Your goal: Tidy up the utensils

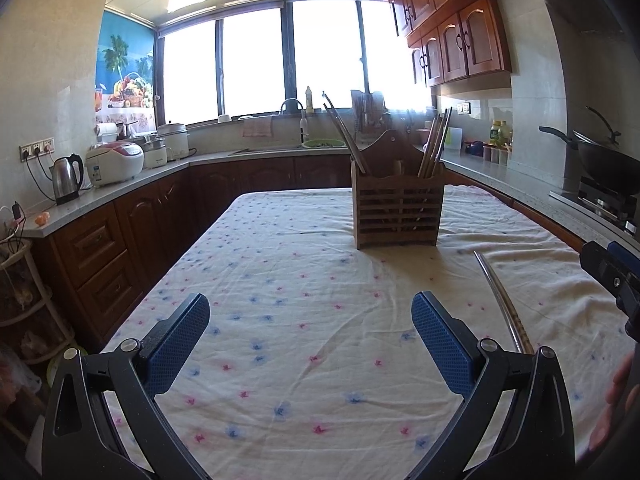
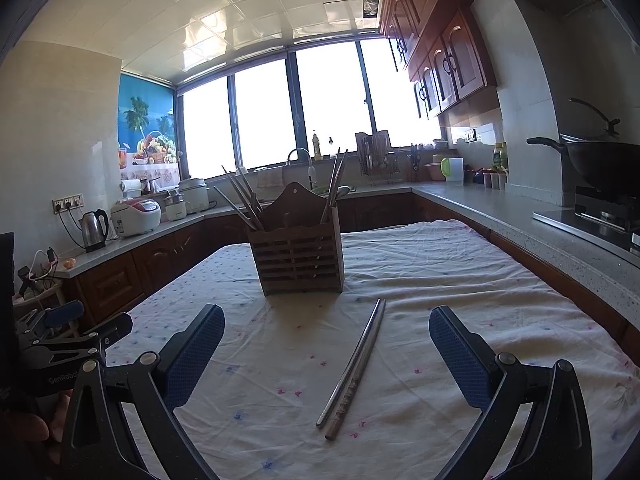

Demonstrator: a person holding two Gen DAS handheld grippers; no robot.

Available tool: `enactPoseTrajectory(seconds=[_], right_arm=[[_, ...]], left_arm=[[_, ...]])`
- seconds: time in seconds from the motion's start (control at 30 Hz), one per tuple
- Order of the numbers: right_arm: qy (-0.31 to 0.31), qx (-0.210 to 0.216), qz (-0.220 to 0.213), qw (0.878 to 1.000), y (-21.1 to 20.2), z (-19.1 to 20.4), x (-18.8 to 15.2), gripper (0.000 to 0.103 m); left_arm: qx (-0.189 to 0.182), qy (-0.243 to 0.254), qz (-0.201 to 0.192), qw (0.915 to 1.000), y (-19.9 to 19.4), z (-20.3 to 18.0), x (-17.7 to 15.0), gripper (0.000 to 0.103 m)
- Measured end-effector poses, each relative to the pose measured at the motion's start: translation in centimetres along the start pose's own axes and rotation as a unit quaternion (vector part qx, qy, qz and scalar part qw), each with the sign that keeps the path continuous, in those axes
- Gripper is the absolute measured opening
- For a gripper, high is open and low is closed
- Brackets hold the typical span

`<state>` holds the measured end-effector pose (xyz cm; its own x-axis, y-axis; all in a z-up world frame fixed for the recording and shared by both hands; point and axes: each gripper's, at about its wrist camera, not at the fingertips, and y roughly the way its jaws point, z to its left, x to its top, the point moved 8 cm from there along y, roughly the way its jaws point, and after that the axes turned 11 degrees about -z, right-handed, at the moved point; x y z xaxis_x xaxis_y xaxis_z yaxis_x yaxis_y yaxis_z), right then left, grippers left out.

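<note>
A slatted wooden utensil holder (image 1: 397, 210) stands upright on the table with chopsticks leaning out of both sides; it also shows in the right wrist view (image 2: 298, 258). A pair of metal chopsticks (image 2: 354, 364) lies flat on the cloth in front of the holder, between my right gripper's fingers and below them; in the left wrist view the pair (image 1: 502, 300) lies to the right. My left gripper (image 1: 310, 340) is open and empty above the cloth. My right gripper (image 2: 326, 354) is open and empty above the chopsticks.
The table is covered by a white floral cloth (image 1: 300, 280). Counters run around it, with a kettle (image 1: 66, 178) and rice cooker (image 1: 114, 162) on the left, a sink (image 1: 296, 144) at the back, and a wok (image 2: 604, 166) on the stove at right.
</note>
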<state>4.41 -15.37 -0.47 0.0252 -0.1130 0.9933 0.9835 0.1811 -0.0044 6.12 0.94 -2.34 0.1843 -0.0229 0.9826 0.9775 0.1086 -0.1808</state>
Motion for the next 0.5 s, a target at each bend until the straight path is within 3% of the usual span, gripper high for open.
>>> enactPoseTrajectory(seconds=[0.5], right_arm=[[-0.002, 0.004, -0.002, 1.000, -0.09, 0.20, 0.33, 0.103]], left_arm=[[-0.006, 0.001, 0.002, 1.0000, -0.03, -0.35, 0.01, 0.103]])
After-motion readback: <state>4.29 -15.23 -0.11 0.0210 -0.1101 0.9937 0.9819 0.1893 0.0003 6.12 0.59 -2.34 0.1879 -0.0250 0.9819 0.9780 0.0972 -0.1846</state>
